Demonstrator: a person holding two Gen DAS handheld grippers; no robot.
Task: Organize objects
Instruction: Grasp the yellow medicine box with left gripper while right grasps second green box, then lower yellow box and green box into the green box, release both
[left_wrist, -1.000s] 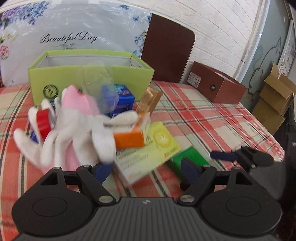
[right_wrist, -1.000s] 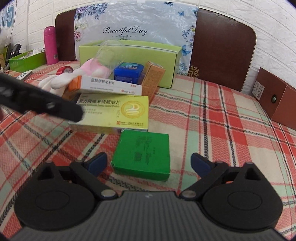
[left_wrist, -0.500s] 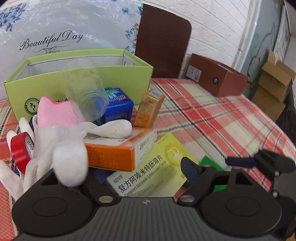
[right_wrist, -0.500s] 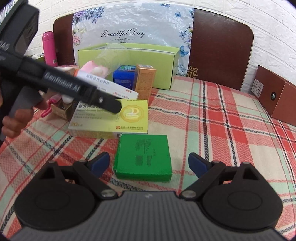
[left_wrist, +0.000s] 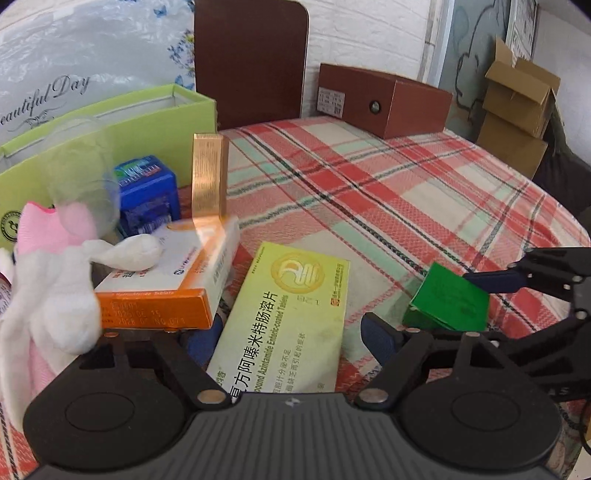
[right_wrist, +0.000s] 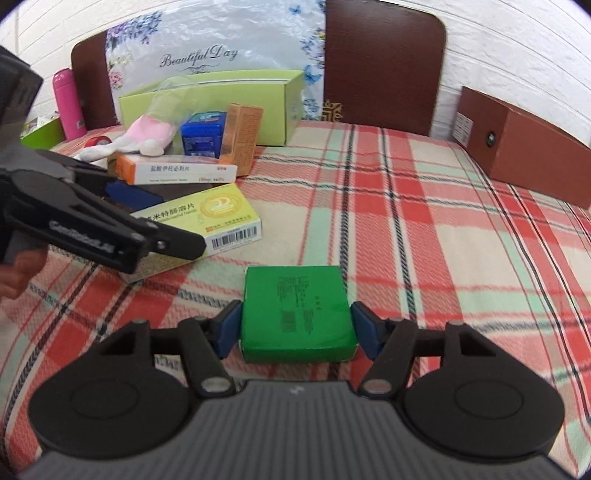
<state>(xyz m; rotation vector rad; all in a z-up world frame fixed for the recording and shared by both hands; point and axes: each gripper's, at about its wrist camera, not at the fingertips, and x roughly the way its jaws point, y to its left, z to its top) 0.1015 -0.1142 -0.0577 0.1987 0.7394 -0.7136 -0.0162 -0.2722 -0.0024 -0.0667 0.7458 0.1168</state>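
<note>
Under my fingers spreads a tabletop in a red, green and cream plaid cloth; on it lie a flat green box, a yellow medicine carton, an open lime-green box at the back, a brown box at the right edge, and a pink bottle standing far left; a gold carton stands upright beside a blue box.

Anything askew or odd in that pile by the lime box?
Yes. The orange-and-white carton lies tilted, propped on things beneath it, a white glove draped over one corner. A clear plastic cup sits tipped on the pile.
</note>
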